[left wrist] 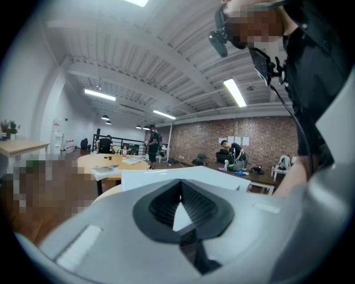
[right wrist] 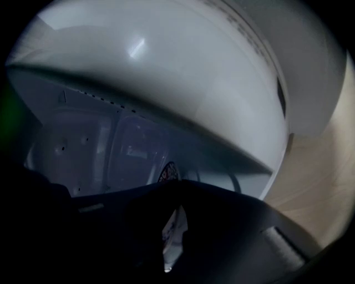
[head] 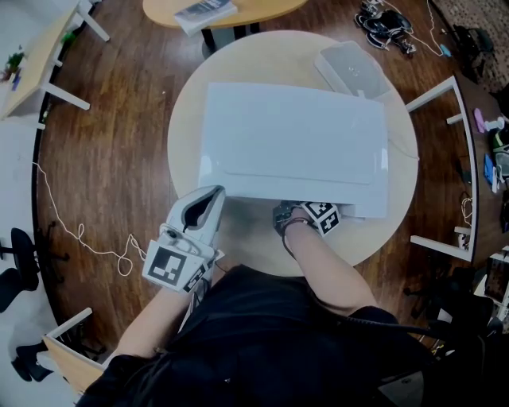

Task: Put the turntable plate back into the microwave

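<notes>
- One white microwave (head: 294, 147) sits on the round table (head: 187, 119). The one glass plate (right wrist: 138, 152) is inside it, tilted.
- The right gripper (right wrist: 176, 186) reaches in, jaws almost together, looks like it's pinching the plate's near rim.
- The left gripper (left wrist: 180, 186) is by the near-left corner, closed up, holding nothing.

Round table (head: 187, 127) w/ white box (head: 351, 70) at far edge; book (head: 205, 13) on 2nd table (head: 262, 8); cable (head: 75, 233) on wood floor (head: 111, 159).

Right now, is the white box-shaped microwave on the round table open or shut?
Open: the right gripper view looks straight into the white microwave's pale cavity, with no door across it.
</notes>
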A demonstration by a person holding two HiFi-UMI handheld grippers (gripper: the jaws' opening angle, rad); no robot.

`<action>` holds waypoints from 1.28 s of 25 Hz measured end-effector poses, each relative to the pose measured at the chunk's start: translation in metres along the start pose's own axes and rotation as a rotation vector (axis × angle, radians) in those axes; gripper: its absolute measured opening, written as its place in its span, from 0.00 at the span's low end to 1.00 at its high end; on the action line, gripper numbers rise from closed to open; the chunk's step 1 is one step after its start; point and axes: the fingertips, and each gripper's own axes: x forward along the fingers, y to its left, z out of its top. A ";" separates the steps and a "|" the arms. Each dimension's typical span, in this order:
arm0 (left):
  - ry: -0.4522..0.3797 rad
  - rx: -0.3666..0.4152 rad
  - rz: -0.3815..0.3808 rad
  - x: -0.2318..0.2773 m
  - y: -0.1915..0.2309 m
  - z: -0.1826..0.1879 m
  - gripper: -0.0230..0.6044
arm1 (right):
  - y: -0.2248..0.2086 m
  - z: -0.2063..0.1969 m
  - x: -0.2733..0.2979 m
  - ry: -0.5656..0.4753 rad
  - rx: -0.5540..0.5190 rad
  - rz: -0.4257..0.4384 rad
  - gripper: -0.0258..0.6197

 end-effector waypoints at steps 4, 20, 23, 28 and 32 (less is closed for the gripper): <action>0.002 -0.004 0.009 0.000 0.004 0.001 0.05 | 0.003 0.003 0.005 -0.022 0.003 -0.016 0.07; 0.006 0.018 0.041 -0.007 0.001 0.004 0.05 | -0.007 0.015 0.002 -0.077 -0.003 -0.098 0.12; 0.010 0.022 0.042 -0.007 -0.002 0.003 0.05 | -0.007 0.014 0.000 -0.052 -0.007 -0.081 0.18; 0.003 0.034 0.054 -0.009 -0.007 0.004 0.05 | -0.006 0.012 -0.010 -0.034 0.010 -0.048 0.21; -0.005 0.046 0.063 -0.015 -0.014 0.004 0.05 | -0.009 0.010 -0.019 -0.019 0.002 -0.028 0.21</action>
